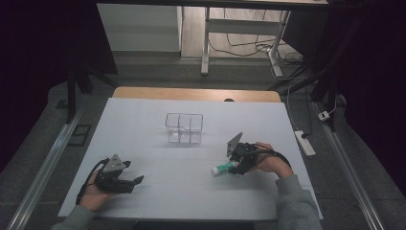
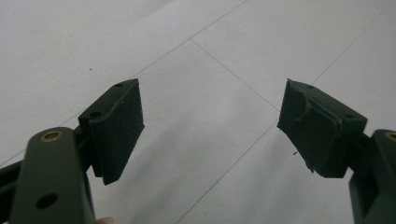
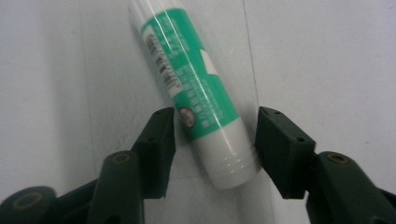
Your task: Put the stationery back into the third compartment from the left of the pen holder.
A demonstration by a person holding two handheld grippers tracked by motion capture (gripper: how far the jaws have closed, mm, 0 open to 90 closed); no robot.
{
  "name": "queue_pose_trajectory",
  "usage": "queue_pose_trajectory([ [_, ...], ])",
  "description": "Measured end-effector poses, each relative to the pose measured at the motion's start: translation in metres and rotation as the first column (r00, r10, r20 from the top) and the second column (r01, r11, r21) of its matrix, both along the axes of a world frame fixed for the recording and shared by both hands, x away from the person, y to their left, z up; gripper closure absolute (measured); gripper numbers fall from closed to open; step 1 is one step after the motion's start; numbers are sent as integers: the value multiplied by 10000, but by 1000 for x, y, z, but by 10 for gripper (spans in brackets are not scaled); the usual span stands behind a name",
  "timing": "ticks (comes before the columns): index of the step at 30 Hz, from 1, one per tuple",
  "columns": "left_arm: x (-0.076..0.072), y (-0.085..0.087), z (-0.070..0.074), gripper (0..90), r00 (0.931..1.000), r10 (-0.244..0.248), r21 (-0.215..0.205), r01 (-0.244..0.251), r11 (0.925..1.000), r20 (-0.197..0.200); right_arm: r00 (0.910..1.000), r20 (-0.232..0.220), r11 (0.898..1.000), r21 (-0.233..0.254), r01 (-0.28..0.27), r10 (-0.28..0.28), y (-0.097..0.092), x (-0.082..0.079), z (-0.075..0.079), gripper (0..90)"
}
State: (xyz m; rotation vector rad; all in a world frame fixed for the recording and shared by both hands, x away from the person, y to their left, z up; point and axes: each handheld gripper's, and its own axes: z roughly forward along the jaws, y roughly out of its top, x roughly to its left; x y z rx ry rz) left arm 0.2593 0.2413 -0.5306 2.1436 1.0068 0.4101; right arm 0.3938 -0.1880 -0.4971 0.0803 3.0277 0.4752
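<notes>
A green-and-white tube (image 1: 222,168) lies on its side on the white table cover (image 1: 158,158), right of centre. My right gripper (image 1: 233,166) is open, low over the table, with its jaws on either side of the tube's white capped end. In the right gripper view the tube (image 3: 196,88) runs away from the camera between the two pads of my right gripper (image 3: 215,135); the left pad is at its label and a thin gap remains on the right. My left gripper (image 1: 138,181) rests at the front left. In the left gripper view, my left gripper (image 2: 210,116) is wide open with nothing in it.
A clear plastic organiser (image 1: 184,128) with compartments stands near the middle of the table, behind both grippers. A power strip (image 1: 305,143) and cables lie on the floor to the right. Desk legs (image 1: 206,43) stand beyond the far edge.
</notes>
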Motion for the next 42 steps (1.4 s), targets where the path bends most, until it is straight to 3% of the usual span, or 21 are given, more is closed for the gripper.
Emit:
queue_pose_trajectory([
  [7, 0, 1, -1, 217, 10000, 37, 8, -37, 10000, -42, 9990, -185, 9990, 185, -397, 400, -1, -2, 1, 640],
  [14, 0, 2, -1, 217, 10000, 74, 15, -74, 10000, -20, 9986, -507, 9991, 397, -117, 137, -3, -1, 6, 649],
  [18, 0, 2, -1, 217, 10000, 93, 5, -93, 10000, 1, 9991, -406, 9959, 891, 165, -130, -5, 0, 14, 649],
  [25, -1, 1, 0, 217, 9999, 132, 6, -133, 9999, 71, 9987, -305, 9822, 1819, 469, -420, -2, -1, 23, 649],
  [31, -2, 1, 2, 217, 9998, 137, -40, -137, 9999, 152, 9962, -449, 9732, 2147, 826, -746, -1, -6, 26, 649],
  [37, -3, 1, 3, 217, 9995, 165, -43, -163, 9999, 263, 9936, -463, 9531, 2809, 1124, -1035, 1, -7, 30, 650],
  [42, -5, -1, 5, 218, 9992, 158, -20, -158, 9999, 358, 9905, -492, 9442, 2994, 1371, -1282, 5, -10, 31, 650],
])
